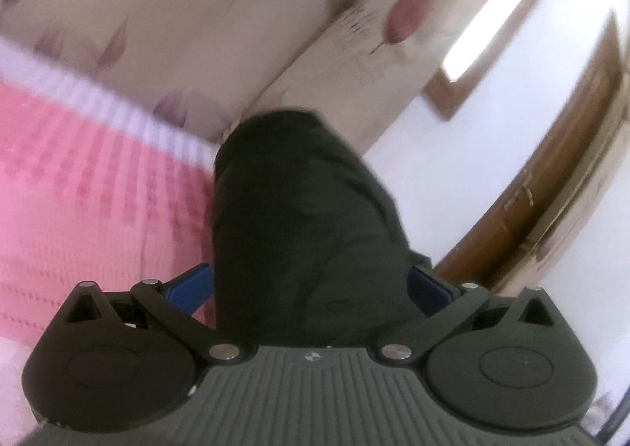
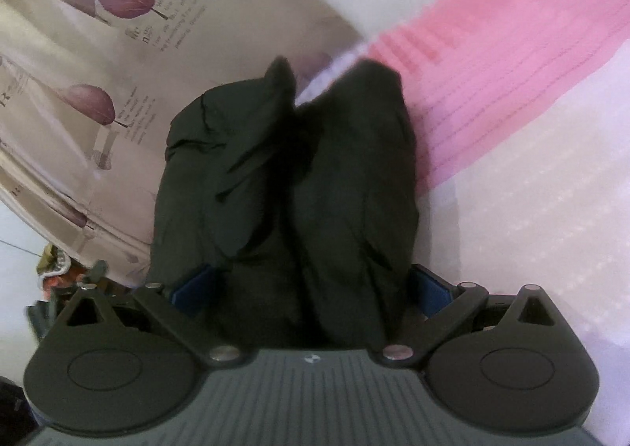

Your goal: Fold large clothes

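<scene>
A black garment (image 1: 299,178) lies bunched between and over the wide-spread blue fingers (image 1: 193,286) of my left gripper (image 1: 311,249), hiding the tips. The jaws stand at their widest and I see no pad pressing on the cloth. In the right wrist view the same black garment (image 2: 287,178) is heaped in two humps between the blue fingers (image 2: 429,284) of my right gripper (image 2: 311,241). Those jaws are just as far apart, and their tips are covered too. Both views are tilted and blurred.
A pink knitted blanket (image 1: 78,190) with a white ribbed edge covers the bed; it shows in the right wrist view too, blanket (image 2: 512,32). Beige leaf-printed fabric (image 2: 98,52) lies behind. A wooden frame (image 1: 551,178) runs along the white wall. Small clutter (image 2: 55,269) sits low left.
</scene>
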`<state>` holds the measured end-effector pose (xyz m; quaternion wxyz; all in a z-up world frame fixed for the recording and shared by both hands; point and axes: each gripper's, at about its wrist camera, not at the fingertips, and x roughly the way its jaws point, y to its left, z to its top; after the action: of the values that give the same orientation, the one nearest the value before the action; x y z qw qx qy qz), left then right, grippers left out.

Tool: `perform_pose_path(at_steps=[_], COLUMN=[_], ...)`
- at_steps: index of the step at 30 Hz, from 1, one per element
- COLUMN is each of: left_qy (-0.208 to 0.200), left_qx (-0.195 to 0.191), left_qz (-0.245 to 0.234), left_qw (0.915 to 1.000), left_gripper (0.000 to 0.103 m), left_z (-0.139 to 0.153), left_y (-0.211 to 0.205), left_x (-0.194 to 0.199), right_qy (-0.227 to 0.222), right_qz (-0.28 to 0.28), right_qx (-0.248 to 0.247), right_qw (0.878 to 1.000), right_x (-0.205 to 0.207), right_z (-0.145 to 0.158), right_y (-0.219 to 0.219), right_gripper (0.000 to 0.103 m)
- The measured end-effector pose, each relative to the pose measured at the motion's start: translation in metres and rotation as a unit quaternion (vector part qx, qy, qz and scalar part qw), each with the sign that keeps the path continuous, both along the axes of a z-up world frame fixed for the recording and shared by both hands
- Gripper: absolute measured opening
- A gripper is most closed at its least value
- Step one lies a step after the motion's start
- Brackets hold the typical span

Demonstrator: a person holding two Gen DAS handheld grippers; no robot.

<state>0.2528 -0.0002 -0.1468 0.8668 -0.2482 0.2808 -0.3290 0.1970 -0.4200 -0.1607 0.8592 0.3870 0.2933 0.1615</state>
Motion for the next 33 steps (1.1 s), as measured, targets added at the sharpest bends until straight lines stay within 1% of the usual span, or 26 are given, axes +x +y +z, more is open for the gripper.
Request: perform_pose_path(at_steps=[2,3,4,6,9,11,13,17,20,23,27,31,33], left_qy=[0.032,0.05,0.068,0.088,0.092,0.092,0.104,0.112,0.125,0.119,0.108,0.084,0.076], left_qx=[-0.014,-0.014,-0.006,0.006,0.011,0.017,0.009,0.009,0.001,0.005,-0.007,0.004,0.012], left_qz=[-0.011,-0.016,-0.025,-0.047,-0.08,-0.08,-0.081,-0.095,-0.099,-0.105,-0.111,-0.111,-0.114], left_qw=[0.9993,0.9986,0.9974,0.995,0.9925,0.9924,0.9912,0.9892,0.9872,0.9872,0.9879,0.9903,0.9905], left_gripper=[0.103,0.103,0.103,0.103,0.103,0.103,0.103,0.103,0.103,0.103,0.103,0.101,0.098], left_z=[-0.011,-0.016,-0.021,-0.03,-0.035,-0.035,-0.036,-0.038,-0.041,-0.041,-0.045,-0.043,-0.042], left_y=[0.002,0.001,-0.003,-0.012,-0.026,-0.031,-0.03,-0.032,-0.035,-0.039,-0.035,-0.038,-0.038], left_x=[0.012,0.019,0.026,0.033,0.037,0.041,0.047,0.055,0.059,0.06,0.058,0.051,0.049], right_qy=[0.005,0.004,0.002,-0.003,-0.011,-0.016,-0.019,-0.019,-0.019,-0.02,-0.026,-0.032,-0.037], right_qz=[0.014,0.02,0.024,0.03,0.04,0.052,0.062,0.065,0.071,0.078,0.088,0.097,0.107], right_qx=[0.007,0.001,-0.006,-0.019,-0.033,-0.038,-0.04,-0.041,-0.036,-0.023,-0.018,-0.028,-0.045], right_qw=[1.0,1.0,1.0,0.999,0.999,0.998,0.997,0.997,0.997,0.996,0.996,0.994,0.993], right_x=[0.008,0.011,0.014,0.017,0.024,0.027,0.032,0.038,0.044,0.052,0.056,0.058,0.058], right_z=[-0.001,0.0,0.0,0.0,0.001,-0.001,-0.001,-0.002,-0.003,-0.004,-0.005,-0.005,-0.004], right_y=[0.002,0.005,0.007,0.009,0.009,0.006,0.002,0.0,0.003,0.004,0.007,0.009,0.01], right_gripper=[0.103,0.103,0.103,0.103,0.103,0.103,0.103,0.103,0.103,0.103,0.103,0.103,0.103])
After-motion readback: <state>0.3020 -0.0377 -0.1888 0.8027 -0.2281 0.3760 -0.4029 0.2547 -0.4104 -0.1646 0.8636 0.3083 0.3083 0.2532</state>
